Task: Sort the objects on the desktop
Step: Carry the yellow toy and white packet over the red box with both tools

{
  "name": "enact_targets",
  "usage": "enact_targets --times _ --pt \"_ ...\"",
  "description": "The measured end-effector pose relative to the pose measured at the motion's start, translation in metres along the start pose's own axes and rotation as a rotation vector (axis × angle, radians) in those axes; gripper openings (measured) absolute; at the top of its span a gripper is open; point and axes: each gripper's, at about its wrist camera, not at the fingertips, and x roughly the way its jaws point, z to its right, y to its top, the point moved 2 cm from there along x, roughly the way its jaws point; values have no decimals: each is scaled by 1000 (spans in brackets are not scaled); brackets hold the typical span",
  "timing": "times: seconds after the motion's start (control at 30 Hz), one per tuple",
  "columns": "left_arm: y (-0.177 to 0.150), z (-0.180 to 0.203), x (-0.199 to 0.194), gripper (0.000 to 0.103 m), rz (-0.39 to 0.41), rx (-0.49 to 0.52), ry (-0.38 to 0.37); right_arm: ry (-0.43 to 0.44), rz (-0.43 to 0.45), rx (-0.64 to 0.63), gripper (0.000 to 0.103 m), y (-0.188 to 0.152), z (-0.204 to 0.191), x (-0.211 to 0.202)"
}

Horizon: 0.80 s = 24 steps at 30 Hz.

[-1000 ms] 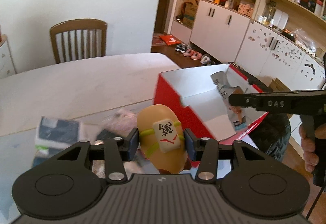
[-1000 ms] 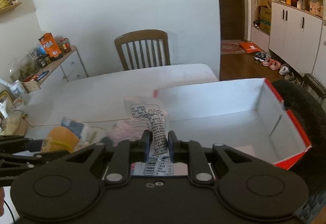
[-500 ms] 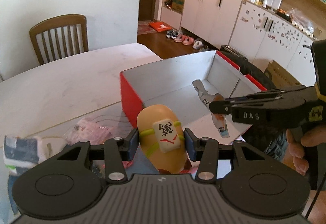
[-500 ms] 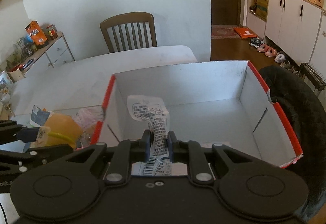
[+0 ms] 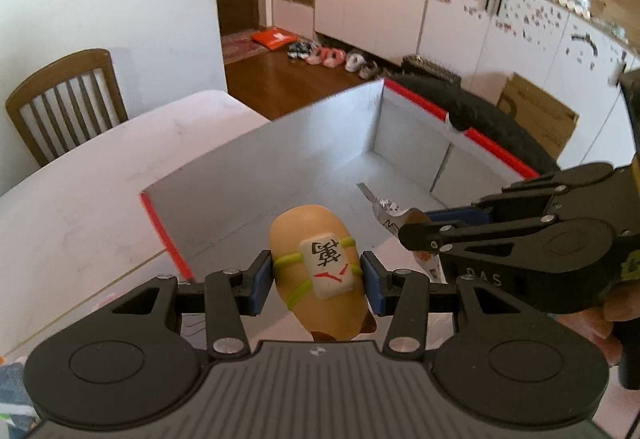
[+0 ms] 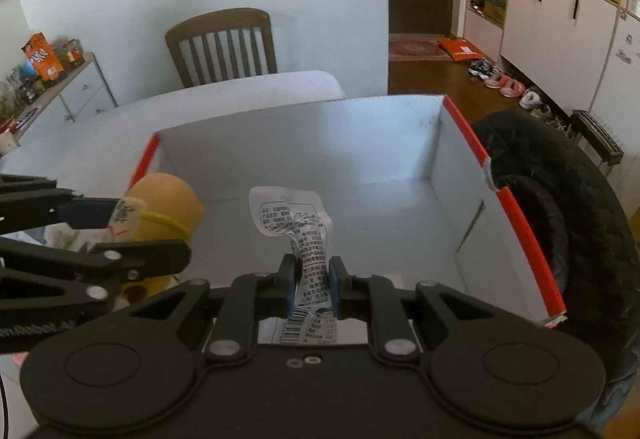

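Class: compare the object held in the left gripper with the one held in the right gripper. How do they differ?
The toy in the left gripper is plump, rounded and tan; the wrapper in the right gripper is thin, crumpled, silvery and covered in print. Both are clamped above the red-edged box.

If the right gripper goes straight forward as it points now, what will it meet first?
Probably the box's far inner wall. The right gripper, shut on a printed wrapper, points across the open box, and nothing else shows ahead; depth is uncertain.
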Motion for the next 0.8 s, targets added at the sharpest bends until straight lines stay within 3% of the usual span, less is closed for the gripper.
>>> enact_targets --times 0.33,0.8 --pt "-9 2 35 46 -113 13 8 0 -44 -2 16 -6 7 18" --pt "-8 7 48 49 -164 58 62 -6 -106 6 18 -12 11 34"
